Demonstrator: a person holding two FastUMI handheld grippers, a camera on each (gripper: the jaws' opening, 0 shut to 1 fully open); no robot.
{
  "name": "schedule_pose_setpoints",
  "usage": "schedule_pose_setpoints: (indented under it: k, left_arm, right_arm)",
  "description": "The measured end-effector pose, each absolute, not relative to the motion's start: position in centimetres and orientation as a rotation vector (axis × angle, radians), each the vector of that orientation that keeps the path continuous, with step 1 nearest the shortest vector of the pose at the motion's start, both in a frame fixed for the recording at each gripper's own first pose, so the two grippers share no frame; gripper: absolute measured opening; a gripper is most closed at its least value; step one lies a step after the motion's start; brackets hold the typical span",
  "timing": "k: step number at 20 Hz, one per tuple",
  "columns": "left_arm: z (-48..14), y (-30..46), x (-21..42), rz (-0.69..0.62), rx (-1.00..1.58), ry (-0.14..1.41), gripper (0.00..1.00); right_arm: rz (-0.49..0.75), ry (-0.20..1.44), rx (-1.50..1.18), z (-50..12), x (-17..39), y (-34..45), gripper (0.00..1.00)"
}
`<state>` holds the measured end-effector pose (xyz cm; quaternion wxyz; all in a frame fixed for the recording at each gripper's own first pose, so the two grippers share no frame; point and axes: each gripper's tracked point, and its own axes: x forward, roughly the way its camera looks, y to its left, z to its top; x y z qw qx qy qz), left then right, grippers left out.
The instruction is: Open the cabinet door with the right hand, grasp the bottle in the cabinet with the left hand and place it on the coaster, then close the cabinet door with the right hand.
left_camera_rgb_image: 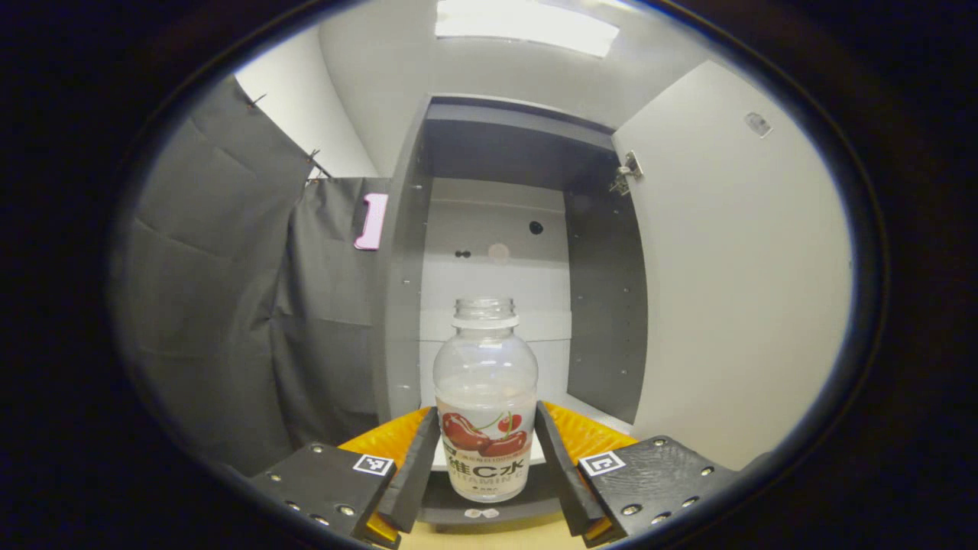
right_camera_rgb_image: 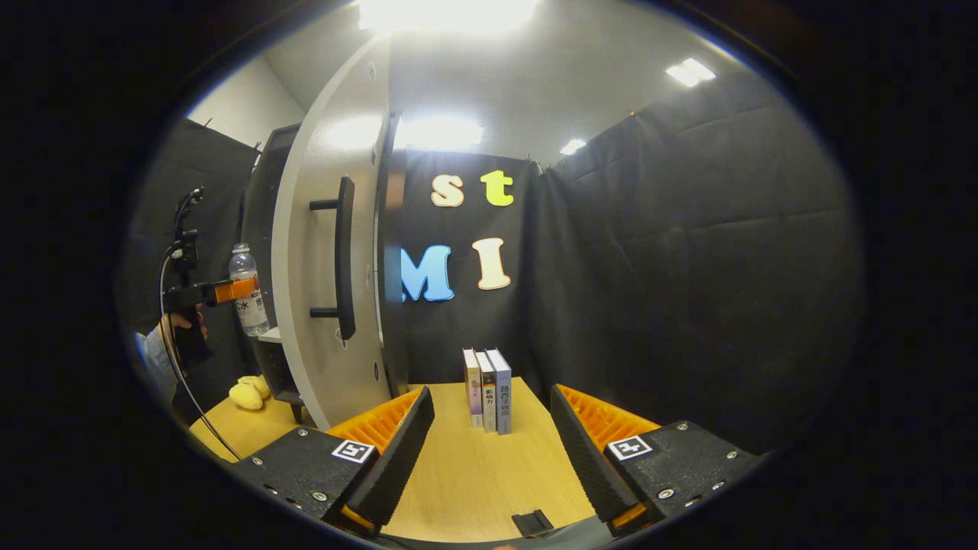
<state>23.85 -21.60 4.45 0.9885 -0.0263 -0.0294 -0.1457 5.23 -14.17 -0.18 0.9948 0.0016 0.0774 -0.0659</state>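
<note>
Left gripper view faces the cabinet (left_camera_rgb_image: 527,252) closely; right gripper view, seemingly farther, sees its door (right_camera_rgb_image: 321,252).

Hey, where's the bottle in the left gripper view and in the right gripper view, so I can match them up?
Left gripper view: the bottle stands bottom centre, held between the left gripper fingers, in front of the open cabinet.
Right gripper view: the bottle sits far left, mid-height, clamped by the left gripper.
Shared landmark: the open cabinet door, right of the bottle in both views.

Bottle (left_camera_rgb_image: 485,397) before cabinet (left_camera_rgb_image: 497,252), door (left_camera_rgb_image: 733,267) right.
</note>
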Motion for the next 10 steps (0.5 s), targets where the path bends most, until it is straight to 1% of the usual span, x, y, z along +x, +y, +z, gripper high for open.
schedule_pose_setpoints:
  k: [5, 10]
  left_arm:
    - [1.2, -19.2, 18.8, -0.266, -0.068, -0.029, 0.71]
    - [-2.8, -17.9, 14.9, -0.275, -0.109, 0.008, 0.73]
  right_arm:
    - [-0.09, 0.16, 0.02, -1.0, 5.4, -14.0, 0.95]
    - [-0.061, 0.158, 0.007, -1.2, 5.3, -14.0, 0.95]
